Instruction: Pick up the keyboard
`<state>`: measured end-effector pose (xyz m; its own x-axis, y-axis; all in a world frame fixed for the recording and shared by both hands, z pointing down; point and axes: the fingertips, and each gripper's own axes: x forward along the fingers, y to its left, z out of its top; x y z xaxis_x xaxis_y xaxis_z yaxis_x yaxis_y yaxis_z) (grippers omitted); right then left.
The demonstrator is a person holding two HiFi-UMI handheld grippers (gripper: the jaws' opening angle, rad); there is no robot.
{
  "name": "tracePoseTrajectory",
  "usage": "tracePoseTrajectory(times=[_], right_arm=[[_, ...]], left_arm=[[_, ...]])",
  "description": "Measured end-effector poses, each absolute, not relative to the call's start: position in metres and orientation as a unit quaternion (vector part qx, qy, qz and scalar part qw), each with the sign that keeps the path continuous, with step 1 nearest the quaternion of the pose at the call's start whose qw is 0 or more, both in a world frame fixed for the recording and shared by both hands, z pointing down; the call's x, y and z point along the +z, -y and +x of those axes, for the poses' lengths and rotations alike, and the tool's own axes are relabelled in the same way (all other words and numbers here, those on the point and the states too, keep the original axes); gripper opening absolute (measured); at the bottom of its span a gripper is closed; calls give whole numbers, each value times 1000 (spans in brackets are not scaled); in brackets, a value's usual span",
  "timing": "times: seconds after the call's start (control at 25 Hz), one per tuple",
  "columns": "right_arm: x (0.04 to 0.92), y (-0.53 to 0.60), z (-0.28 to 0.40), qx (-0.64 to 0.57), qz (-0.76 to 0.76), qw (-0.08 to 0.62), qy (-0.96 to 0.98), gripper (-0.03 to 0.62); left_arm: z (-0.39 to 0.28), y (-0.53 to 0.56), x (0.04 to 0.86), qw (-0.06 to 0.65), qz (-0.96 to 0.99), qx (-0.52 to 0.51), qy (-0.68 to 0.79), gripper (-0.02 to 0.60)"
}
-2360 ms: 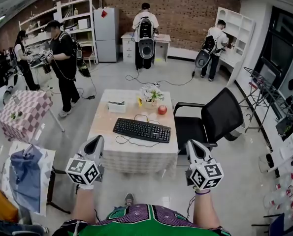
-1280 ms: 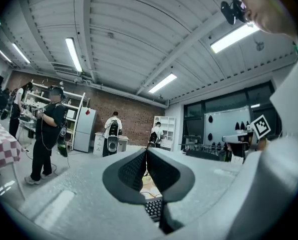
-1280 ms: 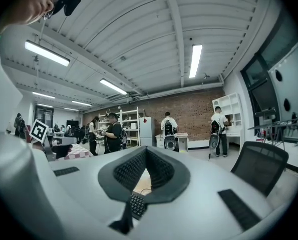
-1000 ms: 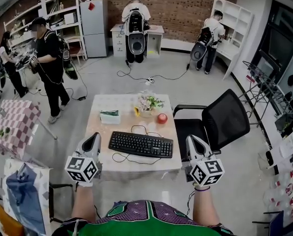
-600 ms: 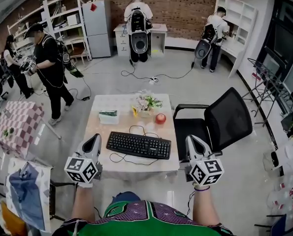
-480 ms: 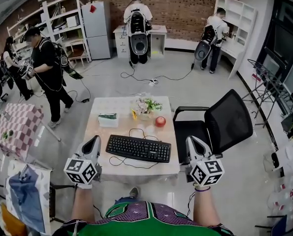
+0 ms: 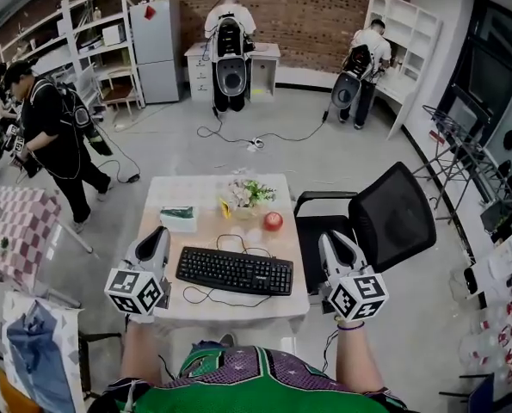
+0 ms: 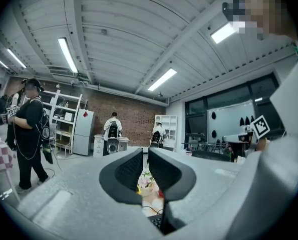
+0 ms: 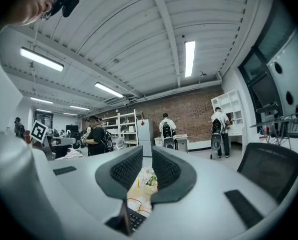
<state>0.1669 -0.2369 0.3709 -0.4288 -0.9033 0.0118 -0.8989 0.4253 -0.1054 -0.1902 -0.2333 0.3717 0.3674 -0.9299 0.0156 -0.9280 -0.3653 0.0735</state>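
Note:
A black keyboard (image 7: 234,271) with a looping black cable lies on the near half of a small pale table (image 7: 163,215). My left gripper (image 7: 157,234) hovers level at the table's left edge, beside the keyboard's left end, its jaws shut and empty. My right gripper (image 7: 332,239) hangs level off the table's right edge, past the keyboard's right end. Its jaws have just been opening to a narrow gap with nothing between them. In the left gripper view a sliver of keyboard (image 8: 156,222) shows under the gripper (image 8: 145,156). The right gripper view shows its gripper (image 9: 147,159) above a keyboard corner (image 9: 133,218).
On the table's far half stand a flower pot (image 7: 245,195), a red apple (image 7: 273,221) and a tissue box (image 7: 178,218). A black office chair (image 7: 391,218) sits close to the right of the table. Several people stand farther off, and a checked table (image 7: 19,231) is at the left.
The table and keyboard have drawn nearer. Both grippers now flank the keyboard's ends instead of hanging short of the table. The person at the left has walked further left.

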Motion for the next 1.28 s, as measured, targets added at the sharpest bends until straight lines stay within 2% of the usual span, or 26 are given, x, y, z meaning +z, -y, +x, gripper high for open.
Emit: tracePoseTrajectory(times=[0.16,0.24,0.32,1.28], right_arm=[[378,247,166,-59,-533,20,-844,167],[384,251,164,-68,-532,17,-844,227],[389,253,162,-72,-531,11,-844,253],[466,285,147,-143,-566,-43,-811,259]], left_arm=[[-187,245,379,45,836,-11,546,162],[-187,251,382,44,838,-3,543,195],[-188,256,385,45,839,-1,542,207],[-212,312,473,120,845,50,518,212]])
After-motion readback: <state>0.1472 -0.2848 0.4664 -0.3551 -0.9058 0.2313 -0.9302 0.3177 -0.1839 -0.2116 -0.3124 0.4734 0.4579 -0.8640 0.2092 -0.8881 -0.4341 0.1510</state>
